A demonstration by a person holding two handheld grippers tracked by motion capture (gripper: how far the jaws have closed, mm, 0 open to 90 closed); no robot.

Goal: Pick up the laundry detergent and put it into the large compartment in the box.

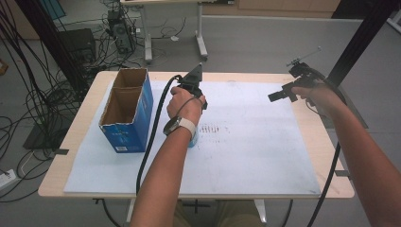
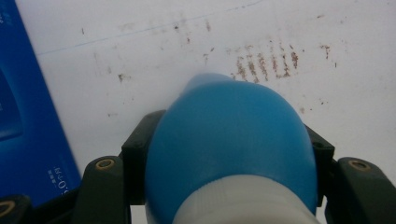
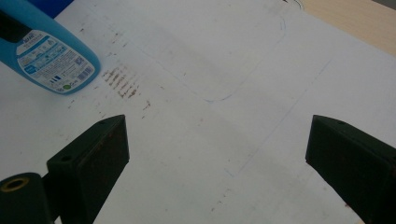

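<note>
High view: left tool [image 1: 195, 97] is seen just right of the box [image 1: 126, 109]; right tool [image 1: 283, 94] is held well apart.

Left gripper view: a blue bottle [image 2: 233, 149] with pale collar is pinched, beside the box [image 2: 28, 116].

Right gripper view: jaws are spread, empty; the labelled bottle [image 3: 46, 56] leans on the tabletop [image 3: 224, 140]. Slipping is judged possible, given the smooth rounded body.
</note>
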